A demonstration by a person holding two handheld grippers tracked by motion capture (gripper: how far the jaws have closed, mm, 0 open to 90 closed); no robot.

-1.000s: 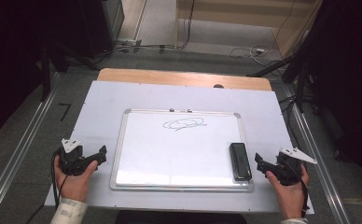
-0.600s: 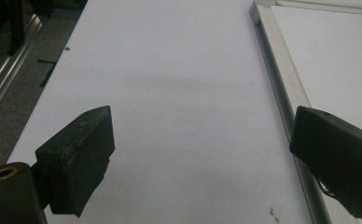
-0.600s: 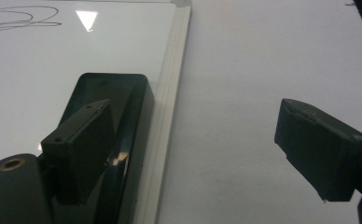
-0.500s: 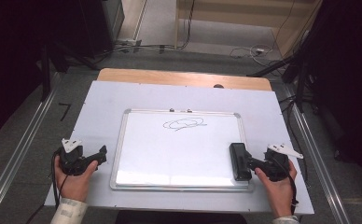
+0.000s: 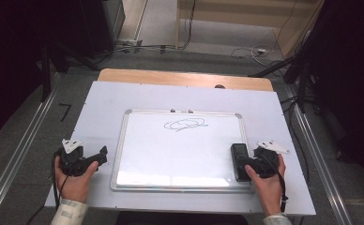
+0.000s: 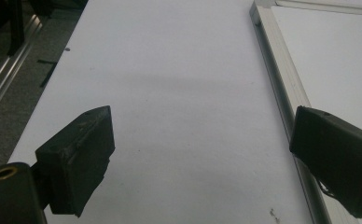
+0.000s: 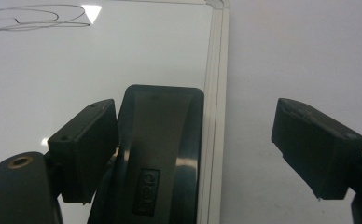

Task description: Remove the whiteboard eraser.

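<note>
A whiteboard [image 5: 180, 150] with a silver frame lies in the middle of the white table, a blue scribble [image 5: 185, 124] near its top. A black eraser [image 5: 238, 157] rests on the board's right edge. My right gripper [image 5: 246, 165] reaches in from the right and straddles it. In the right gripper view the eraser [image 7: 163, 130] lies between the jaws of the right gripper [image 7: 195, 135]. The left jaw sits at its side and the right jaw stands well off over the table. These jaws have just been closing and are still open. My left gripper [image 5: 100, 157] rests open left of the board, nothing between its jaws [image 6: 202, 163].
The white table top [image 5: 105, 108] has bare room around the board. A wooden strip [image 5: 185, 78] runs along its far edge. Metal rails [image 5: 314, 150] flank both sides, and cables lie on the floor beyond.
My right gripper has slid left from the table beside the board onto the eraser, and its jaws have narrowed a little. The left gripper has stayed put.
</note>
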